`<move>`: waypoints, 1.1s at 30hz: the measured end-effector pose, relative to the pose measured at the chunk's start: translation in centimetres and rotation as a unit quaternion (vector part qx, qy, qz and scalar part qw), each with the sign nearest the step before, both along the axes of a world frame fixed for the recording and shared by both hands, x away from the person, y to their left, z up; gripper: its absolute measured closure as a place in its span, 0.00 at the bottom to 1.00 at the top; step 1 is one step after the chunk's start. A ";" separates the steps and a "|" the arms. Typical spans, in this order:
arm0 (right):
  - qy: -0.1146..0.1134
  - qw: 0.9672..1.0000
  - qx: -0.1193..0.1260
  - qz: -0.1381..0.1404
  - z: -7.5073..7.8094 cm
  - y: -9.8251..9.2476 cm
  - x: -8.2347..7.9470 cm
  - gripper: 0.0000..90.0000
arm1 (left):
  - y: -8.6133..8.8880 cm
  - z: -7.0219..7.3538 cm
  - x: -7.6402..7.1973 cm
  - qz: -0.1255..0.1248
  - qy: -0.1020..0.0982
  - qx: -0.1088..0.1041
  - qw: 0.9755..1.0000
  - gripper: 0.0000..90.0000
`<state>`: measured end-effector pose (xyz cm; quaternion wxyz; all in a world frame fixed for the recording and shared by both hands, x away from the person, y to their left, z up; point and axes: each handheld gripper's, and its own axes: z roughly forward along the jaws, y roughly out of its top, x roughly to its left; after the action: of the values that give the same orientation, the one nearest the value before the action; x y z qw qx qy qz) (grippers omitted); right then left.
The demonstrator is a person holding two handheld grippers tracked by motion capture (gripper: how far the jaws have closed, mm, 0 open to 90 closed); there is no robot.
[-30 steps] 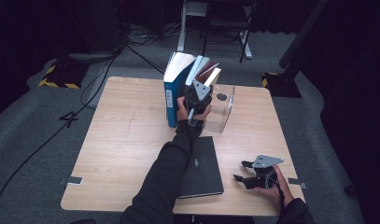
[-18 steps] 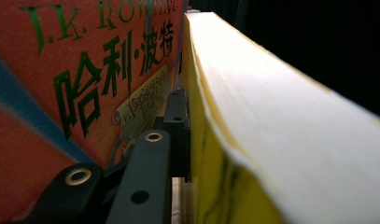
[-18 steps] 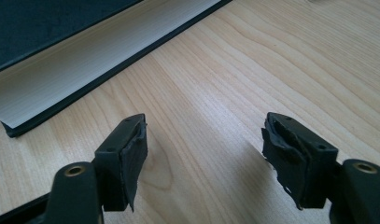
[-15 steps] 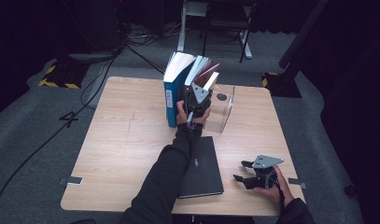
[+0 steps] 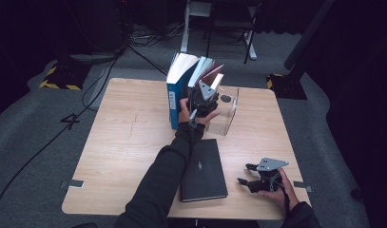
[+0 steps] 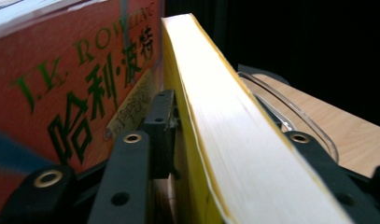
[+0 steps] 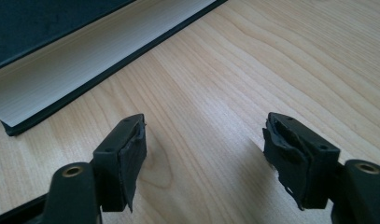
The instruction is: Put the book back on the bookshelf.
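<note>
A row of books stands at the table's far middle: a thick blue book (image 5: 173,102) and thinner ones (image 5: 205,66) leaning against it, beside a clear plastic holder (image 5: 227,114). My left gripper (image 5: 203,95) is at these books. In the left gripper view its jaws straddle a yellow-covered book (image 6: 234,140) next to a red book (image 6: 71,79) with green lettering. The jaws have just been opening, and the left pad (image 6: 162,126) stands slightly off the cover. My right gripper (image 5: 243,174) rests open on the table at the front right, nothing between its fingers (image 7: 206,126).
A black book (image 5: 203,168) lies flat near the front edge, left of the right gripper; its page edge (image 7: 85,70) shows in the right gripper view. The wooden table (image 5: 129,128) has bare room on its left half. Cables and stands lie on the floor beyond.
Hardly anything shifts: the left gripper stays at the leaning books and the right gripper rests in the same spot.
</note>
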<state>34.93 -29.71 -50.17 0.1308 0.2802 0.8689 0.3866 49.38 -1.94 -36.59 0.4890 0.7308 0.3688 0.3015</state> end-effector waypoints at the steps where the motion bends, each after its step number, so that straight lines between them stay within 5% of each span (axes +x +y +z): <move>1: 0.000 1.000 -0.001 -0.001 0.0 0.0 0.0 0.34 | 0.0 0.2 0.0 0.001 -0.001 0.002 1.000 0.67; 8: 0.002 1.000 -0.007 -0.003 0.0 0.1 0.0 0.34 | -0.2 1.2 0.2 0.035 0.014 0.031 0.999 0.81; 13: 0.004 1.000 -0.008 -0.010 0.0 0.0 0.1 0.35 | -0.2 1.1 0.2 0.034 0.011 0.025 0.999 0.83; 18: 0.004 1.000 -0.008 -0.007 0.0 0.0 0.1 0.35 | -0.2 0.8 0.3 0.038 -0.014 0.009 0.999 0.83; 25: 0.005 1.000 -0.008 -0.002 0.0 0.0 0.0 0.35 | -0.6 0.4 0.4 0.054 -0.058 -0.035 0.996 0.83; 33: 0.000 1.000 -0.011 0.005 0.1 0.1 -0.1 0.35 | -1.2 -1.0 0.5 0.077 -0.065 -0.054 0.993 0.83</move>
<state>34.87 -29.60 -50.09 0.1317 0.2747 0.8745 0.3773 49.88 -3.16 -37.62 0.5258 0.6518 0.4072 0.3645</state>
